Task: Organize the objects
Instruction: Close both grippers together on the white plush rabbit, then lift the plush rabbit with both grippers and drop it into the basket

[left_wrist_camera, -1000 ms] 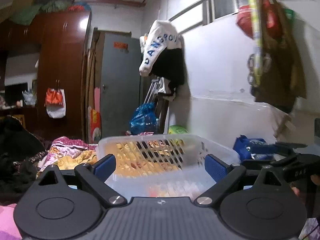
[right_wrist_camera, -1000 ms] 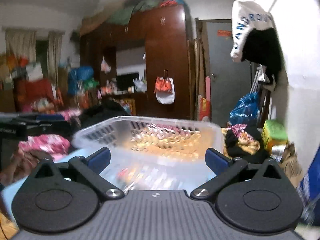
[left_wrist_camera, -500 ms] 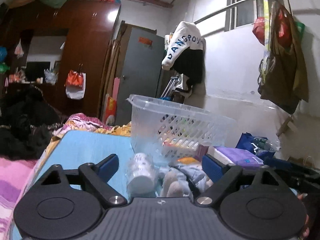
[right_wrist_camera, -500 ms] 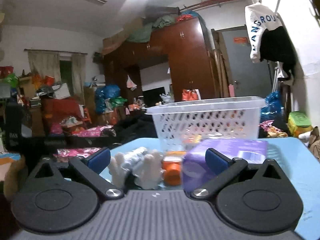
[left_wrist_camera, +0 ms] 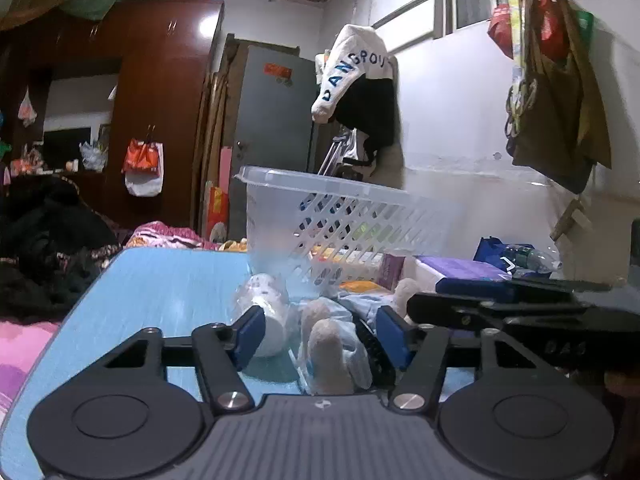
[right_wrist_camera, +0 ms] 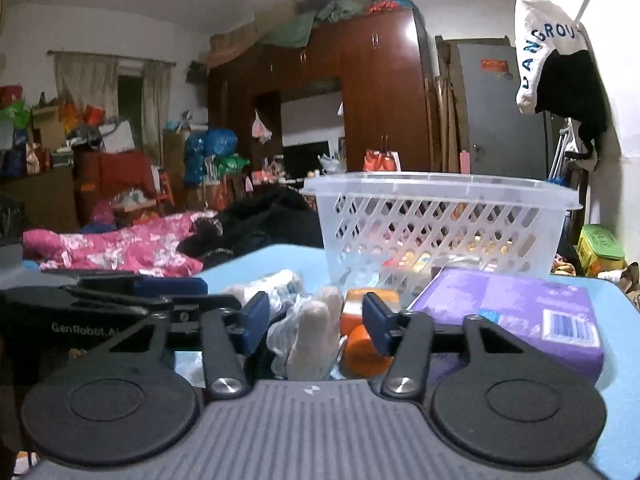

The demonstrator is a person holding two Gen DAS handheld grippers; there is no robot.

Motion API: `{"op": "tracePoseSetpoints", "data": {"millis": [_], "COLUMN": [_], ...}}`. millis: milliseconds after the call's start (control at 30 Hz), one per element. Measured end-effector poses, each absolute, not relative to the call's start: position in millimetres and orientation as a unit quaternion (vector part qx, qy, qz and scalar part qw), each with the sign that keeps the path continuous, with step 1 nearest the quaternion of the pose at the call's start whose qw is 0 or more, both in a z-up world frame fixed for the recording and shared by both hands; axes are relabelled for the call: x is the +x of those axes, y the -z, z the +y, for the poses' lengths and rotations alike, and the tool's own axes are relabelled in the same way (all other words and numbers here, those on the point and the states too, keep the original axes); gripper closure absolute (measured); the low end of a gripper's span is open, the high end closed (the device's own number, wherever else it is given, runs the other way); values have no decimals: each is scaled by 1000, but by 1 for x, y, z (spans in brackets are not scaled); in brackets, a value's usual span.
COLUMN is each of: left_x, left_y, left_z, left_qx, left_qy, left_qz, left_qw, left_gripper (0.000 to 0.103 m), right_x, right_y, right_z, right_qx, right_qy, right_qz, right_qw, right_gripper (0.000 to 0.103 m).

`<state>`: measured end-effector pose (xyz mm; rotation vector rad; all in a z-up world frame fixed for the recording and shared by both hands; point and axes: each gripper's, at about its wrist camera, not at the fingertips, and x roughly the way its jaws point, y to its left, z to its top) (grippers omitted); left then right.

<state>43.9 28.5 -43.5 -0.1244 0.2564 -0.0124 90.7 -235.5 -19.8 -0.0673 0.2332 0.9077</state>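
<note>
A clear plastic basket (left_wrist_camera: 352, 224) stands on the blue table (left_wrist_camera: 160, 280); it also shows in the right wrist view (right_wrist_camera: 436, 224). In front of it lie a bagged plush toy (left_wrist_camera: 328, 344), a white roll in plastic (left_wrist_camera: 264, 312), an orange bottle (right_wrist_camera: 360, 340) and a purple box (right_wrist_camera: 516, 312). My left gripper (left_wrist_camera: 320, 334) is low over the table, jaws partly closed around the plush toy and the roll. My right gripper (right_wrist_camera: 314, 322) has its jaws around the same toy (right_wrist_camera: 312, 336) and beside the orange bottle. Whether either grips is unclear.
A cluttered room surrounds the table: a bed with pink bedding (right_wrist_camera: 112, 244) and dark clothes (left_wrist_camera: 44, 240) to the left, a wardrobe (left_wrist_camera: 160, 120) behind, a white wall with hanging clothes (left_wrist_camera: 356, 92) and bags (left_wrist_camera: 556, 92) to the right.
Both grippers dropped from above the basket to table level in front of it. Their jaws narrowed from wide open to partly closed around the bagged toy.
</note>
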Motion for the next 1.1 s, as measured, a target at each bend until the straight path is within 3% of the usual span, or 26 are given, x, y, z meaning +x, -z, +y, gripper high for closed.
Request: {"op": "tracePoseSetpoints", "data": {"millis": [233,333,1100], "left_x": [50,52,24], "left_y": [50,53,-4], "left_z": [29,30,13], "left_qx": [-60,-64,-51], "left_qy": [-5,1,46], "left_qz": [138,147,47], "left_qw": [989,987,997], "left_gripper": [58,82,86], "right_x": [91,92,104], "right_y": [28,29,-20], "right_z": [-231,-232,-265], "right_qx": [-47,-45,12], "right_qy": [-430,-433,-474], "right_qz": [126,130,82], "right_qw": [893,891,877], "right_gripper": [75,84,87]}}
